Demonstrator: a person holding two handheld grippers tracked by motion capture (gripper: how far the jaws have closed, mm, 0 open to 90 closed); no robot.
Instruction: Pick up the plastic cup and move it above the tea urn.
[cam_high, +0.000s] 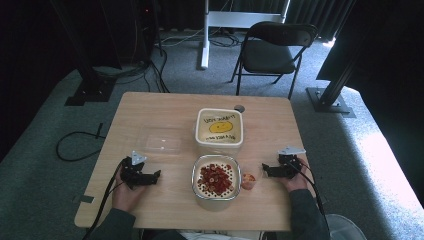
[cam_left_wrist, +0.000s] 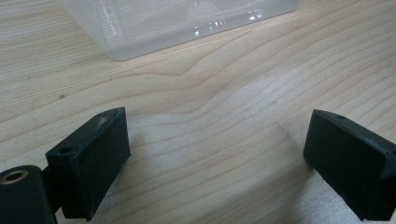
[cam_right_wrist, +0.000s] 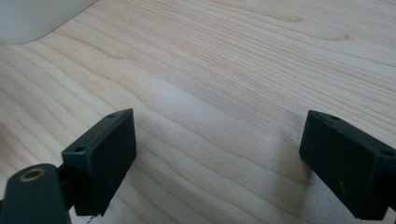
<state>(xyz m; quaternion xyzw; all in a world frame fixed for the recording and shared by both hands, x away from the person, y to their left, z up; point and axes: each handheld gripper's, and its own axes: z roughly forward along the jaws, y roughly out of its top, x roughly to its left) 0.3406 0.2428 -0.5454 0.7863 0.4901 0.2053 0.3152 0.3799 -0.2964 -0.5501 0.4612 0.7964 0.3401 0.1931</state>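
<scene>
Both wide and empty: left gripper (cam_high: 156, 174) and right gripper (cam_high: 264, 169) parked flanking the bowl (cam_high: 216, 177), seemingly awaiting a start.

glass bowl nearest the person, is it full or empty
Not empty. The clear glass bowl holds a heap of small red pieces, seen from above in the high view; a pale bottom shows around them. How deep the heap is cannot be told.

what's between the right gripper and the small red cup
Nothing visible. The right gripper sits open on the table, and bare wood separates it from the small red cup, which stands just right of the bowl.
</scene>
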